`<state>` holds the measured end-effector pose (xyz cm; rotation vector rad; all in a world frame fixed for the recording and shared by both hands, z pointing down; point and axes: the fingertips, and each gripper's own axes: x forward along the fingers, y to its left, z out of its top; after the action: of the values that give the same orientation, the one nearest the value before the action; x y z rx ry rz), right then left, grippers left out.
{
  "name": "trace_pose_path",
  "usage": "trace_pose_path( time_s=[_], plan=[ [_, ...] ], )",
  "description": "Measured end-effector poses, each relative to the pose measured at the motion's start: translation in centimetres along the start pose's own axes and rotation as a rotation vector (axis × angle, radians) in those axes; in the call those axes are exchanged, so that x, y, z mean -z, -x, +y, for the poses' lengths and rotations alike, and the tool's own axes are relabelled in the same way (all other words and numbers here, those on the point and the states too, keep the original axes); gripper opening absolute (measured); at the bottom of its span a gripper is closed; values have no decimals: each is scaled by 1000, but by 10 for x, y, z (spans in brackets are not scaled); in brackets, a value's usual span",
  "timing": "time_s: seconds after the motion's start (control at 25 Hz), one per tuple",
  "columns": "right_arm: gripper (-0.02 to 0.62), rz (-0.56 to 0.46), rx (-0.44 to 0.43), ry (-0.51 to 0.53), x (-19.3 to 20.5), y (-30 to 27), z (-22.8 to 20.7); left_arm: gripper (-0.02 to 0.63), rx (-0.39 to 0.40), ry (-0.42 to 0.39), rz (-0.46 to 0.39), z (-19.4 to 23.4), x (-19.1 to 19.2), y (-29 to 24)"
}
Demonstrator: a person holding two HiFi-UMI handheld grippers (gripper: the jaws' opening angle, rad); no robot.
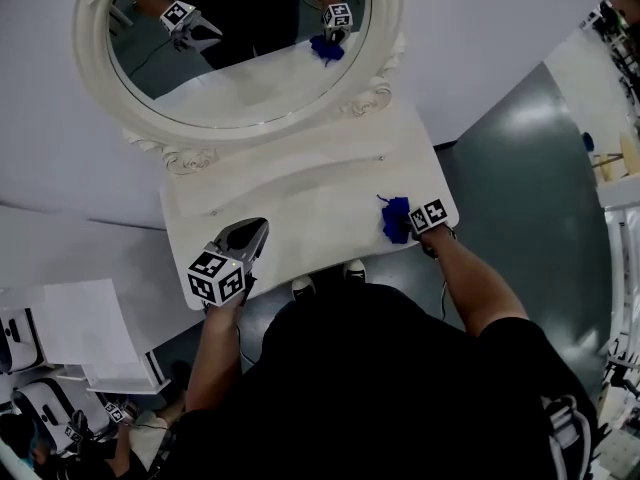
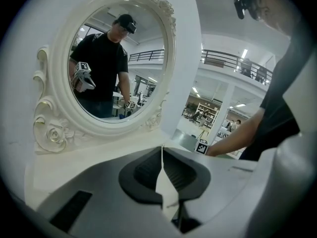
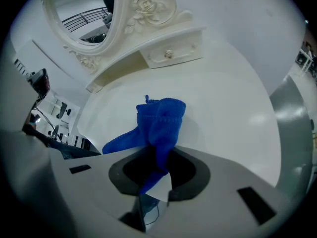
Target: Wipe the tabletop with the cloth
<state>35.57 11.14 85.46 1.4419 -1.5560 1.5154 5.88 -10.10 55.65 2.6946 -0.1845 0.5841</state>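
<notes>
A blue cloth (image 1: pixel 396 218) sits bunched on the white tabletop (image 1: pixel 320 208) near its right front corner. My right gripper (image 1: pixel 412 224) is shut on the blue cloth (image 3: pixel 159 124), which hangs out of the jaws onto the tabletop (image 3: pixel 223 118). My left gripper (image 1: pixel 252 238) is over the table's left front corner, its jaws closed together with nothing between them (image 2: pixel 162 150). In the left gripper view the right gripper's marker cube (image 2: pixel 201 146) shows far off to the right.
An oval mirror in an ornate white frame (image 1: pixel 385 68) stands at the back of the table and reflects both grippers. A small drawer with a knob (image 3: pixel 168 54) sits under it. White paper and equipment (image 1: pixel 90 333) lie on the floor to the left.
</notes>
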Motion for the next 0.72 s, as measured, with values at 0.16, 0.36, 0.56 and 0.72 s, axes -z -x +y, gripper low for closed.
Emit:
trace_pose_path(
  time_s=[0.16, 0.36, 0.56, 0.72],
  plan=[
    [71, -19, 47, -56, 8, 18, -35, 20, 17, -10, 5, -8, -6, -17],
    [71, -28, 85, -104, 16, 28, -61, 20, 21, -15, 7, -9, -9, -26],
    [66, -6, 109, -91, 15, 28, -62, 20, 12, -9, -3, -3, -12, -26],
    [60, 26, 99, -74, 4, 32, -47, 20, -6, -3, -18, 5, -14, -18]
  ],
)
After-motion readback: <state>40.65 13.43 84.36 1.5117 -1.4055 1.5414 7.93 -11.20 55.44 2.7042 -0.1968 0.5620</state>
